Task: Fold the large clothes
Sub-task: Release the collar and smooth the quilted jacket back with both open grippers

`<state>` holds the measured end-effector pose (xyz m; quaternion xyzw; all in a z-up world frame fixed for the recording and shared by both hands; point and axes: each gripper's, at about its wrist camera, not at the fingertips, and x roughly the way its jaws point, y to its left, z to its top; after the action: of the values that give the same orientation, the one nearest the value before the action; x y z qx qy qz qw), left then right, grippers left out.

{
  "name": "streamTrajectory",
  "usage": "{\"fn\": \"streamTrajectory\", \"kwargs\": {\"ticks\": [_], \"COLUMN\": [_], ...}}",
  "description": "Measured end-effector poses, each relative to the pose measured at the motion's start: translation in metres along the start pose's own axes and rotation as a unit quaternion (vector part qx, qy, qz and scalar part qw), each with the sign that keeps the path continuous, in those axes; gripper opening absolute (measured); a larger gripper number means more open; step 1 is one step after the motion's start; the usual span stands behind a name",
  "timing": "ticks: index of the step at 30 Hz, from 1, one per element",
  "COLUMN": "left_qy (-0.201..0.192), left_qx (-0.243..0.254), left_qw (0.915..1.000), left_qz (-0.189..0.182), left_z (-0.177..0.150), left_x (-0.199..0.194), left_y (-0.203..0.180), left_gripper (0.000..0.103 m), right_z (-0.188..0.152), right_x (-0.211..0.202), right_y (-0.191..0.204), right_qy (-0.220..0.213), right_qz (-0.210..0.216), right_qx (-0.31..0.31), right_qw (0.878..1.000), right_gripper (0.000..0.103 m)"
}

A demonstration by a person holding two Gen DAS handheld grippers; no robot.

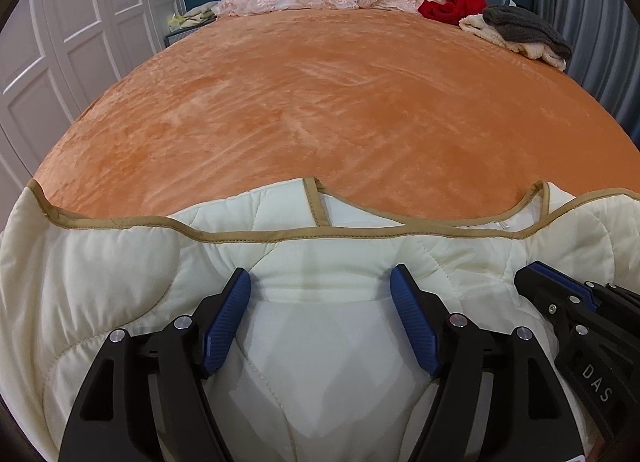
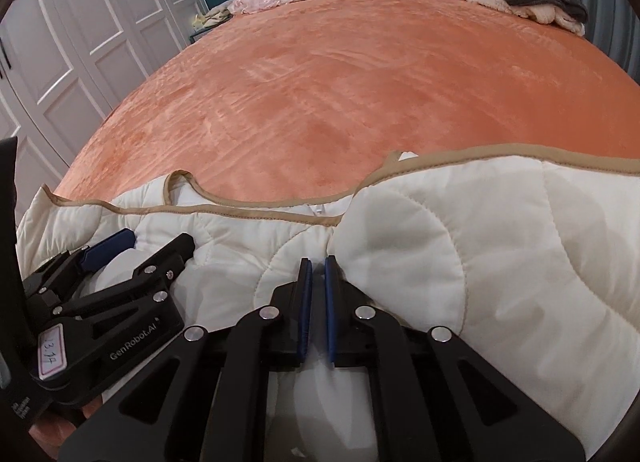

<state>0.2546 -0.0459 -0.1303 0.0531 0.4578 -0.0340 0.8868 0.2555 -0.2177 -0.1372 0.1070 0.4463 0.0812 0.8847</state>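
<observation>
On the bed, the right tool pinches the cream quilted jacket to lift a fold, while the left tool hovers spread, ready to grip.

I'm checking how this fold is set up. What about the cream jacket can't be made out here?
- Cream quilted jacket: its lower part is cut off by the bottom edge in both wrist views.
- Right gripper: nearly closed; fabric between the pads is not discernible.
- Left gripper: its black frame hides the fabric underneath.
</observation>
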Motion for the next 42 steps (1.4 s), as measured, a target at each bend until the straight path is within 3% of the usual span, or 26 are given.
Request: {"fn": "streamTrajectory", "kwargs": {"ticks": [7, 10, 14, 17, 21, 27, 42], "left_qy": [0.006, 0.012, 0.003, 0.007, 0.016, 0.007, -0.007], "left_qx": [0.003, -0.019, -0.05, -0.034, -0.024, -0.014, -0.008], "left_qw": [1.0, 0.9997, 0.9973, 0.9985, 0.9993, 0.9998, 0.9995], "left_qz": [0.004, -0.011, -0.054, -0.043, -0.025, 0.008, 0.028], "left_z": [0.002, 0.004, -0.028, -0.058, -0.089, -0.111, -0.117], "left_x": [-0.001, -0.028, -0.082, -0.104, -0.118, -0.117, -0.106], "left_y": [-0.002, 0.009, 0.026, 0.019, 0.008, -0.001, -0.007], "left_gripper": [0.072, 0.071, 0.071, 0.071, 0.071, 0.072, 0.072], "right_z": [0.002, -0.001, -0.036, -0.069, -0.101, -0.12, -0.127], "right_x": [-0.01, -0.048, -0.1, -0.113, -0.111, -0.106, -0.094], "right_y": [-0.001, 0.005, 0.028, 0.043, 0.052, 0.052, 0.045], "right_qy": [-0.006, -0.038, -0.037, -0.011, 0.014, 0.019, 0.02], "right_qz": [0.001, -0.021, 0.01, 0.023, 0.022, 0.006, 0.015], "right_qx": [0.011, 0.012, -0.024, -0.033, -0.03, -0.025, -0.006], "right_qw": [1.0, 0.999, 0.999, 0.999, 0.999, 0.999, 1.0], "right_gripper": [0.004, 0.014, 0.014, 0.014, 0.014, 0.014, 0.011]}}
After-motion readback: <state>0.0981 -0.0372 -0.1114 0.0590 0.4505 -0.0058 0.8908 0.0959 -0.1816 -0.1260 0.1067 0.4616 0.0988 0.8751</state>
